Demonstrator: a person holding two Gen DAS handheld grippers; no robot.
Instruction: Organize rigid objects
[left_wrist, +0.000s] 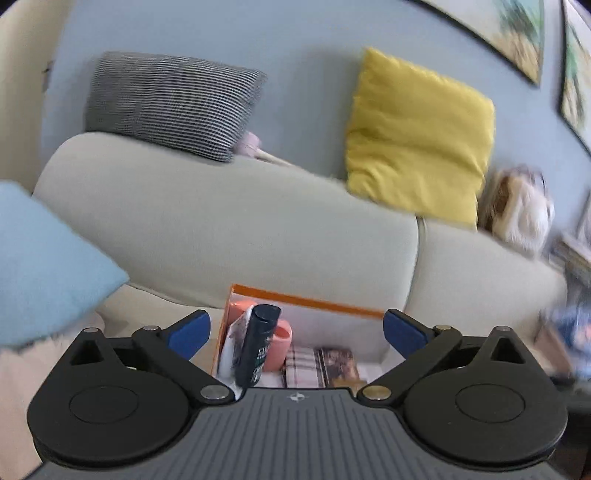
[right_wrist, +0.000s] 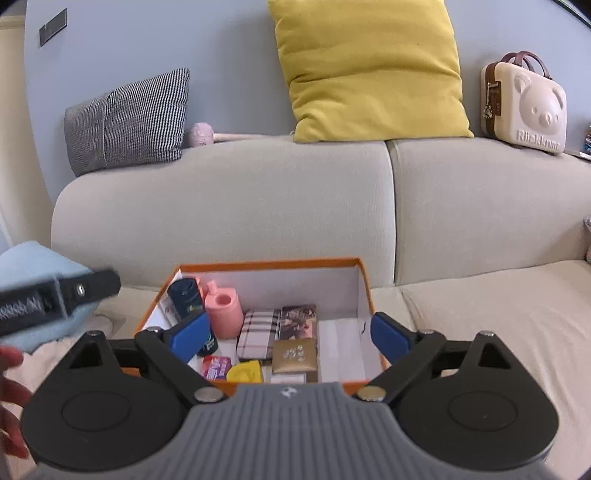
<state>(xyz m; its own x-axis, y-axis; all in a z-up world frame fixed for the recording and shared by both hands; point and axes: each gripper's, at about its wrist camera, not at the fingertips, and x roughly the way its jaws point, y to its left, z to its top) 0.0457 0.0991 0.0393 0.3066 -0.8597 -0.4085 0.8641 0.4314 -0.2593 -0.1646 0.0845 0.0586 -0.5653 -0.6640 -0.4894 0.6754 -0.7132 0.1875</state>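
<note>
An orange box (right_wrist: 266, 264) with a white inside sits on the sofa seat below both grippers. It holds a dark bottle (right_wrist: 184, 297), a pink bottle (right_wrist: 223, 310), a plaid case (right_wrist: 258, 334), a picture-printed box (right_wrist: 299, 321), a gold box (right_wrist: 295, 356), a yellow item (right_wrist: 245, 371) and a pink packet (right_wrist: 216, 367). My right gripper (right_wrist: 291, 338) hangs open over the box's near side, nothing between its blue pads. My left gripper (left_wrist: 295, 334) is open too and empty, above the box (left_wrist: 306, 301), with the dark bottle (left_wrist: 258, 343) and pink bottle (left_wrist: 282, 347) just ahead.
A beige sofa (right_wrist: 221, 206) carries a yellow cushion (right_wrist: 369, 66), a houndstooth cushion (right_wrist: 125, 118), a light blue cushion (left_wrist: 48, 266) and a cream bear-faced case (right_wrist: 524, 107). Part of the other gripper (right_wrist: 55, 299) and a hand (right_wrist: 9, 387) show at the left.
</note>
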